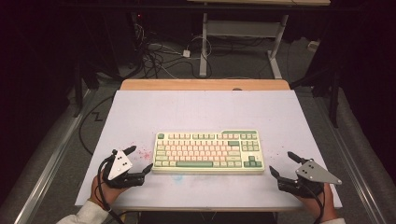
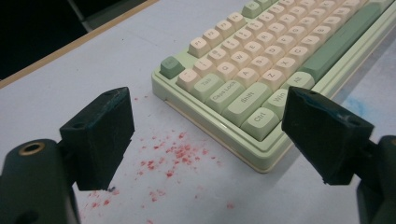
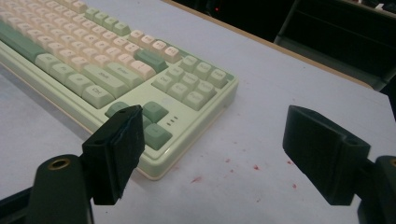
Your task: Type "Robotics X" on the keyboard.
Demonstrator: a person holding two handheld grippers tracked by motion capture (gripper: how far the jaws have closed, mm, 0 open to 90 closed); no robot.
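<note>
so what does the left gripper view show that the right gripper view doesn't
Left gripper view: the keyboard's left end, with the Ctrl, Shift and Caps Lock keys, and a dense patch of red specks on the white table beside it.

Right gripper view: the keyboard's right end, with the arrow keys, plus a dark frame beyond the table.

Both: the green and cream keyboard on the white table, and open black fingers holding nothing.

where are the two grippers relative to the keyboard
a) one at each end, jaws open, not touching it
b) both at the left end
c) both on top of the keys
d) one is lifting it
a: the left gripper sits at the left end of the keyboard and the right gripper at its right end, jaws apart and clear of it.
</note>
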